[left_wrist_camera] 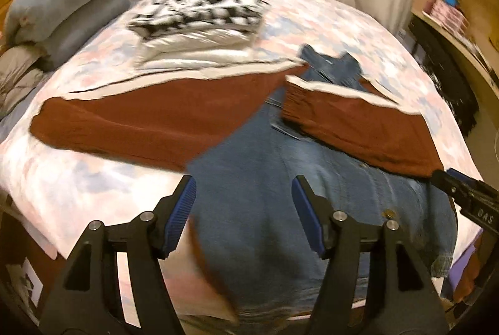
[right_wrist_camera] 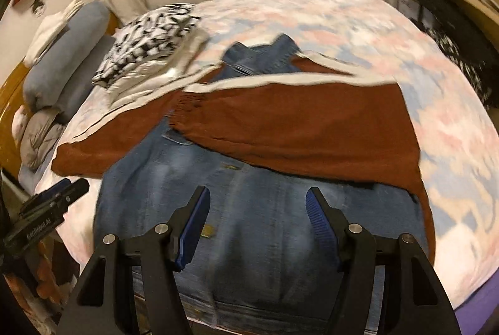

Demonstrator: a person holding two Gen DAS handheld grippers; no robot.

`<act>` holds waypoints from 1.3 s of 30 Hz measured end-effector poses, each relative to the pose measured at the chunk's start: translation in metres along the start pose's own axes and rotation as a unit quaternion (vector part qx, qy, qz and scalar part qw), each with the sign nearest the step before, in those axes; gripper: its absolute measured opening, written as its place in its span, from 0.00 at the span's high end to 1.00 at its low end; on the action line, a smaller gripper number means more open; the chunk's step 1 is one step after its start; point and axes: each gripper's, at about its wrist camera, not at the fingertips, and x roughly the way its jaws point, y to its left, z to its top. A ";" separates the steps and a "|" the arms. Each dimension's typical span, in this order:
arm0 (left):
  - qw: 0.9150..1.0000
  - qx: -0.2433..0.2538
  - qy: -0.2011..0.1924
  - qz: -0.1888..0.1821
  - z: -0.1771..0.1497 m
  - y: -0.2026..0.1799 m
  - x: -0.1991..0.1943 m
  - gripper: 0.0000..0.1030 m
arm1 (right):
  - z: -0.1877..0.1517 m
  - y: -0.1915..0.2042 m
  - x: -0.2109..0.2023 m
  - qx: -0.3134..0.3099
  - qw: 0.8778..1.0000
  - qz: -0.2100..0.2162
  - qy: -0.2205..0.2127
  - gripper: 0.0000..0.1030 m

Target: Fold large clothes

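Denim jacket [right_wrist_camera: 249,226] with rust-brown sleeves lies spread on a floral bedspread [right_wrist_camera: 389,39], one sleeve [right_wrist_camera: 296,129] folded across it. Both the left gripper [left_wrist_camera: 243,210] and right gripper [right_wrist_camera: 259,222] hover wide open, holding nothing; folding the other sleeve [left_wrist_camera: 140,120] inward looks next.

white lettering "das" was legible on the body of the right gripper [left_wrist_camera: 441,177], seen at the right edge of the left wrist view. blurred white print on the left gripper [right_wrist_camera: 67,188] body resembled "genrobot.ai"; reading uncertain. no other text was legible.
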 end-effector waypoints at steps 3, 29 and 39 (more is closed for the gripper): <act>0.999 -0.038 -0.004 0.010 0.010 0.046 -0.003 0.38 | 0.014 0.037 -0.005 -0.032 0.999 0.004 -0.015 0.37; 0.932 -0.358 -0.007 -0.052 0.007 0.418 0.131 0.37 | 0.108 0.350 0.223 -0.175 0.982 0.065 0.026 0.43; 0.912 -0.407 -0.032 -0.032 0.020 0.449 0.153 0.87 | 0.070 0.372 0.289 -0.192 0.975 0.069 0.086 0.47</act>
